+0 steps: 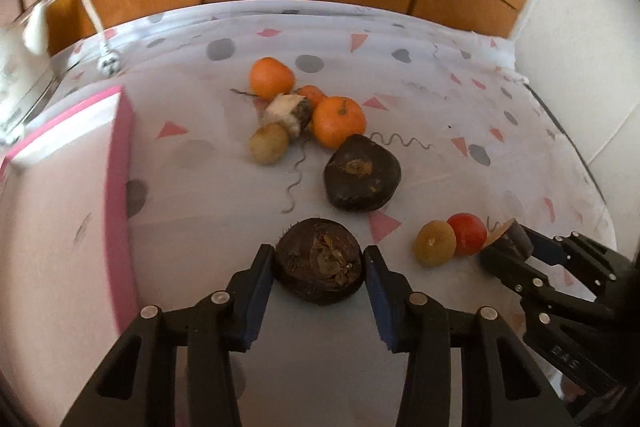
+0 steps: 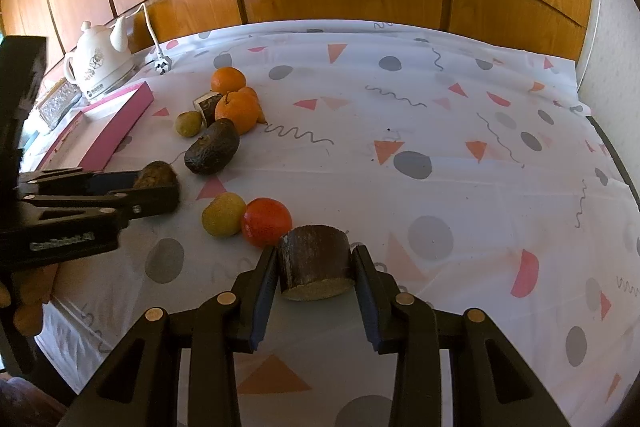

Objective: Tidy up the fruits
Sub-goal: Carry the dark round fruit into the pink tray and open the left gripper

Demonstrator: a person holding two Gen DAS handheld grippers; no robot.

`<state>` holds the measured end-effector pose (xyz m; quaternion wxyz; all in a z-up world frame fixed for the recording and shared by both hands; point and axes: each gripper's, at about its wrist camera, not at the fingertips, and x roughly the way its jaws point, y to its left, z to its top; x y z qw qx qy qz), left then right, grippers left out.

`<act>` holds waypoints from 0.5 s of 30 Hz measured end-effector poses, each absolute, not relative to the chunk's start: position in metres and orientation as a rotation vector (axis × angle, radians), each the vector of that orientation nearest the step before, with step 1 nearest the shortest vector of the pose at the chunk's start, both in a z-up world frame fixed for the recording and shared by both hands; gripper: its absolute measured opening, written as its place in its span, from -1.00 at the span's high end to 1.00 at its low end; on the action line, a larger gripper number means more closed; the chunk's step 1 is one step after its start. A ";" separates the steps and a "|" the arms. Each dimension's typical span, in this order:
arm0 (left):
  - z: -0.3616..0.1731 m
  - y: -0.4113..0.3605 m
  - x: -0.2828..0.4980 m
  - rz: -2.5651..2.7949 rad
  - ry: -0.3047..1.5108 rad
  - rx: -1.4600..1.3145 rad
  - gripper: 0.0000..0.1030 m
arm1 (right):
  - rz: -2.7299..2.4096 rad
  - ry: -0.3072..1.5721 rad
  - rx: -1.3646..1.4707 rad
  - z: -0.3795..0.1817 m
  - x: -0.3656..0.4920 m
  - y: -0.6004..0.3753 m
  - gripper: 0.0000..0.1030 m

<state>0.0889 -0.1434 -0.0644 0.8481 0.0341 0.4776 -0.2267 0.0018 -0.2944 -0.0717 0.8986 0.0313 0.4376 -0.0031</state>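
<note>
Both fingers pinch rough, dark brown fruit (image 1: 319,261).

Kettle (image 2: 100,67) behind box (image 2: 116,123) — fruits rightward

I count three oranges (image 1: 272,77) (image 1: 339,121) (image 1: 311,95), the small one half hidden. Two yellow-green fruits (image 1: 269,143) (image 1: 435,242). One red fruit (image 1: 467,233). Two dark wrinkled fruits (image 1: 361,177) (image 1: 319,261). Two cut brown pieces (image 2: 315,261) (image 2: 208,107). One kettle (image 2: 100,63), one pink box (image 2: 116,123), on one patterned cloth (image 2: 440,155).
</note>
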 end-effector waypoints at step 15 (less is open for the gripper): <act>-0.026 -0.007 0.086 -0.141 0.894 -0.083 0.12 | -0.031 0.921 0.021 -0.068 -0.005 -0.289 0.28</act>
